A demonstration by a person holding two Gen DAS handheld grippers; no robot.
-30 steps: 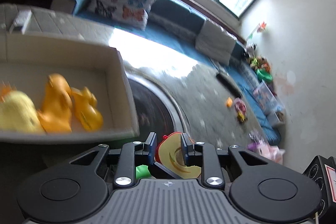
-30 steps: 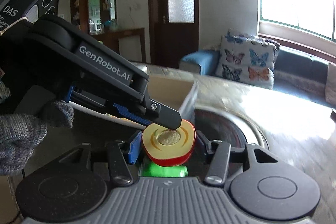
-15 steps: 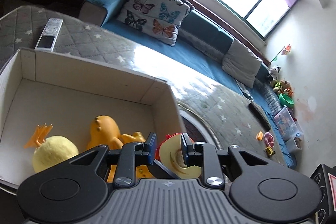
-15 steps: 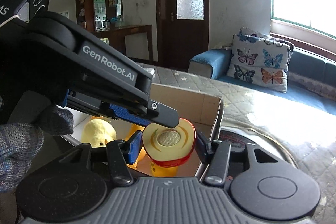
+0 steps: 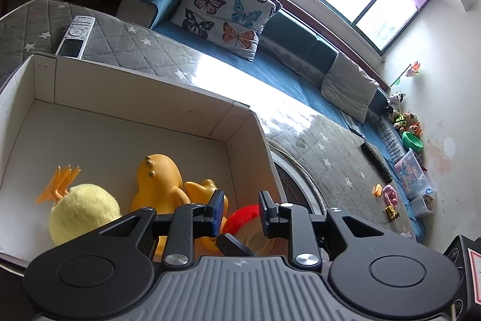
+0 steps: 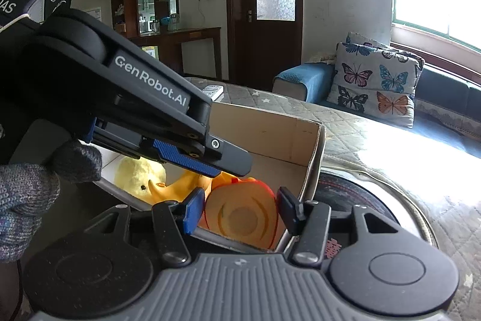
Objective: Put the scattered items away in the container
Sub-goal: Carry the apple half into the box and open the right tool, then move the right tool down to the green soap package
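Observation:
An open cardboard box [image 5: 234, 122] holds a fluffy yellow chick [image 5: 82, 211] and orange rubber ducks [image 5: 159, 179]. A toy apple half, red skin with a cream cut face [image 6: 242, 214], lies in the box's near right corner, also in the left wrist view [image 5: 243, 220]. My right gripper [image 6: 240, 211] is open, its jaws standing either side of the apple half with small gaps. My left gripper [image 5: 242, 211] is open just above the apple half; it shows from the side in the right wrist view [image 6: 198, 163].
The box sits on a grey quilted table [image 5: 135, 50] with a remote control [image 5: 75, 35] behind it. A round dark mat [image 6: 354, 200] lies right of the box. A blue sofa with butterfly cushions [image 5: 222, 14] is behind; toys [image 5: 390, 197] lie further right.
Both grippers moved over the box with the apple half. Both sets of jaws have opened and the apple half has dropped into the box's corner beside the ducks.

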